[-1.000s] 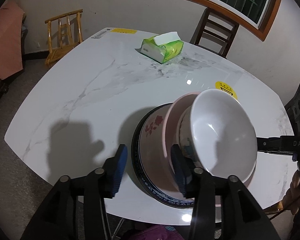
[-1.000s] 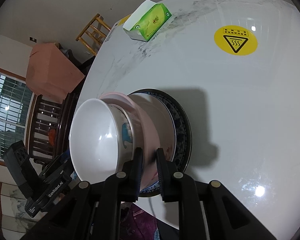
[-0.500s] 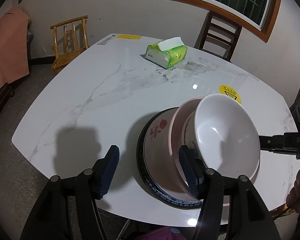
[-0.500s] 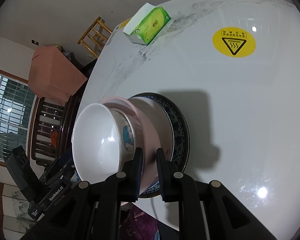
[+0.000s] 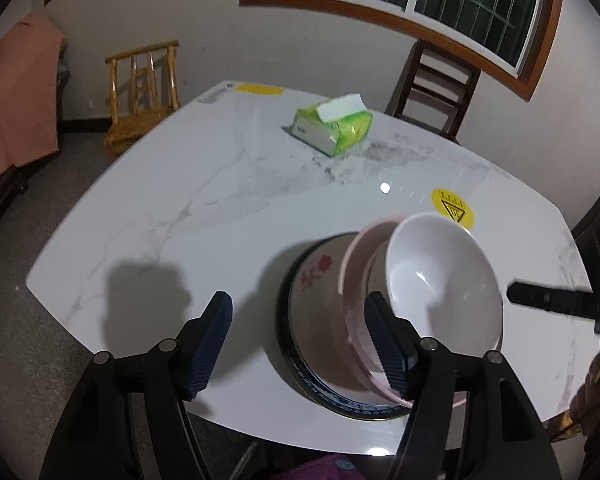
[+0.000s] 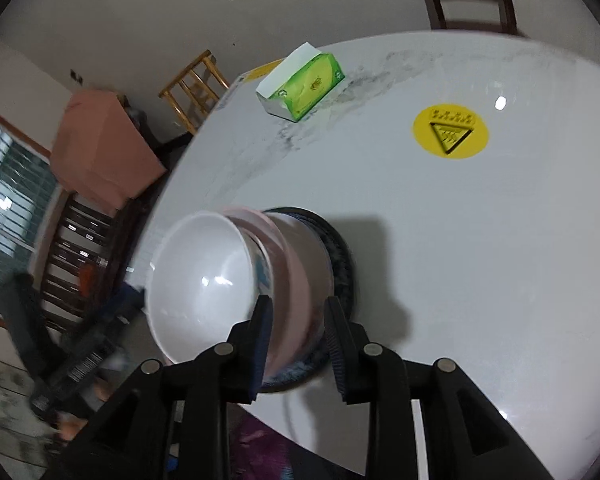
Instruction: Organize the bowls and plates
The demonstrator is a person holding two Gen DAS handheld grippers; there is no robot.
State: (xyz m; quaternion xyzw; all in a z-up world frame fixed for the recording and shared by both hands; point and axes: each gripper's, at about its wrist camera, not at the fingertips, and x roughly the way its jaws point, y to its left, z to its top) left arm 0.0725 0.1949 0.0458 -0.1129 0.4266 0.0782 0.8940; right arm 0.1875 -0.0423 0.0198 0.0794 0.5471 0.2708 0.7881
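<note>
A stack of dishes stands near the front edge of the white marble table (image 5: 180, 200). A dark-rimmed plate (image 5: 300, 368) is at the bottom, then a red-flowered dish (image 5: 320, 280), a pink bowl (image 5: 358, 256) and a white bowl (image 5: 440, 280) on top. My left gripper (image 5: 300, 340) hangs over the stack's left side; its jaws are opening and touch nothing. My right gripper (image 6: 298, 340) is opening too. The pink bowl (image 6: 284, 248) has its rim between the pads, which stand clear of it. The white bowl (image 6: 204, 280) lies just left of them.
A green tissue box (image 5: 332, 128) lies at the table's far side and a yellow warning sticker (image 5: 454, 208) sits behind the stack. A light wooden chair (image 5: 144, 92) and a dark chair (image 5: 436, 88) stand past the table. The table edge runs just below the stack.
The left jaws have spread wider. The right jaws, earlier shut on the stack's near rim, have parted, and that gripper has drawn back and up a little.
</note>
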